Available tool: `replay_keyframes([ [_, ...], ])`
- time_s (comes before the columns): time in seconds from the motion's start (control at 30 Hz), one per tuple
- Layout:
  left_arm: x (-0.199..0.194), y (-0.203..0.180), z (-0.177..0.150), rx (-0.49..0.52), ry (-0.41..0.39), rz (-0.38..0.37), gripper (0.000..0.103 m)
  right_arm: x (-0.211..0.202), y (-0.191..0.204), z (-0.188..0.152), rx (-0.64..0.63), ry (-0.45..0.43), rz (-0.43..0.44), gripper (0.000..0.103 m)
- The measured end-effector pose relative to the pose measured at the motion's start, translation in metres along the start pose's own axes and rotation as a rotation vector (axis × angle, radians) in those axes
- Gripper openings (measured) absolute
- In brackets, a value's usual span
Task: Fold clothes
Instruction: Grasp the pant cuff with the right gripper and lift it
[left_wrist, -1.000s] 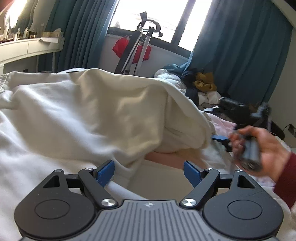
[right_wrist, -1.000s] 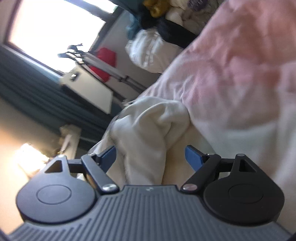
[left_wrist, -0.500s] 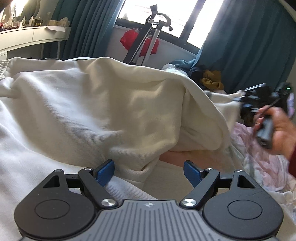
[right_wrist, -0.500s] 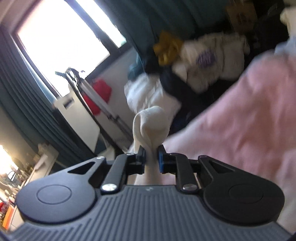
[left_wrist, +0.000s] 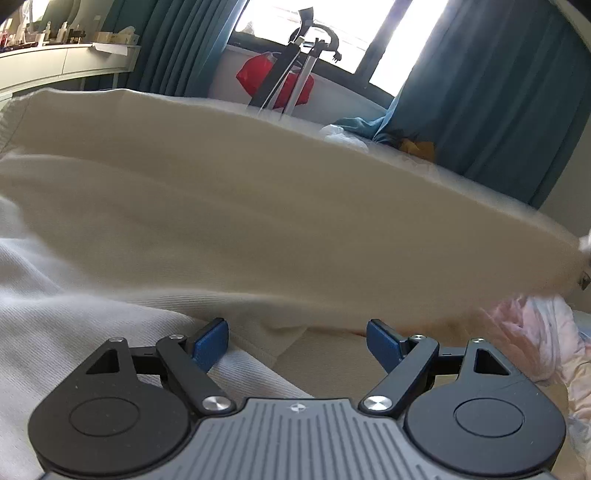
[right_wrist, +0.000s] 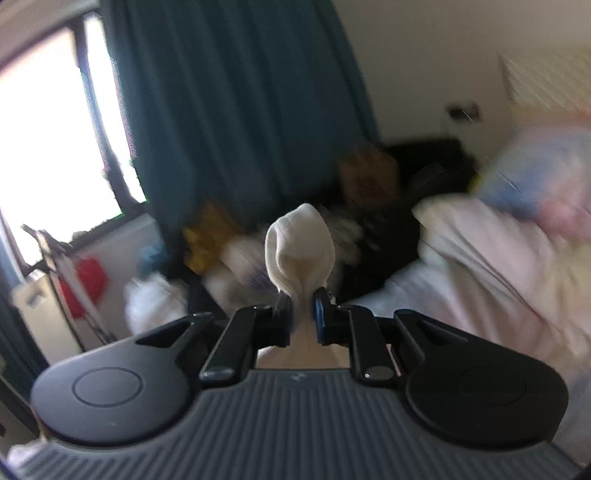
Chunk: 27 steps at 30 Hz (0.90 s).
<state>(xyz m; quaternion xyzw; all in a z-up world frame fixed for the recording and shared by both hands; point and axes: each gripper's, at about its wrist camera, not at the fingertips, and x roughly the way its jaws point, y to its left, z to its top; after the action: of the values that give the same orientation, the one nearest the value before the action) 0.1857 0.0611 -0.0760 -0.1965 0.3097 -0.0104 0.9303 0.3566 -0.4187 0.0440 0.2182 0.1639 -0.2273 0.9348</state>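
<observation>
A cream knitted garment lies across the bed and fills most of the left wrist view; one part of it is stretched taut and lifted toward the right. My left gripper is open, low over the garment's near fold, holding nothing. My right gripper is shut on a bunched end of the cream garment, which sticks up beyond the fingertips, raised above the bed.
Pink floral bedding lies to the right, also in the right wrist view. Teal curtains, a clothes pile, a red bag with a folded metal frame and a white shelf stand behind.
My right gripper closed on the garment's end and swung up and right with it, pulling the cloth taut. The left gripper stayed open and low, moving slightly forward.
</observation>
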Motion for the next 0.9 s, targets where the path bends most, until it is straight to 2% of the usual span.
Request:
replay_keyframes([
  [0.13,0.0,0.0,0.0,0.004,0.0,0.004,0.084,0.016,-0.06,-0.046,0.069,0.185,-0.062,0.016],
  [0.27,-0.001,-0.002,-0.002,0.006,0.0,0.005,0.084,0.005,-0.1,-0.088,0.113,0.221,-0.066,0.016],
  [0.33,-0.001,-0.001,-0.002,0.002,-0.004,0.003,0.084,-0.011,-0.109,-0.099,0.195,0.2,-0.019,0.016],
  [0.43,-0.002,0.001,0.0,-0.012,-0.014,0.0,0.084,-0.048,-0.105,-0.09,0.23,0.115,0.084,0.016],
  [0.5,-0.002,0.002,0.001,-0.018,-0.017,-0.002,0.084,-0.078,-0.086,-0.073,0.148,0.042,0.156,0.016],
  [0.6,0.0,0.002,0.001,-0.022,-0.013,0.005,0.084,-0.096,-0.076,-0.055,0.123,-0.008,0.187,0.016],
  [0.63,0.0,0.002,0.001,-0.023,-0.012,0.006,0.084,-0.094,-0.076,-0.052,0.125,-0.005,0.167,0.016],
  [0.8,-0.001,0.001,0.0,-0.016,-0.023,0.008,0.084,-0.032,-0.096,-0.056,0.187,0.17,0.013,0.016],
  [0.9,-0.001,0.002,-0.001,-0.012,-0.029,0.006,0.084,-0.019,-0.071,-0.035,0.171,0.153,0.045,0.016],
])
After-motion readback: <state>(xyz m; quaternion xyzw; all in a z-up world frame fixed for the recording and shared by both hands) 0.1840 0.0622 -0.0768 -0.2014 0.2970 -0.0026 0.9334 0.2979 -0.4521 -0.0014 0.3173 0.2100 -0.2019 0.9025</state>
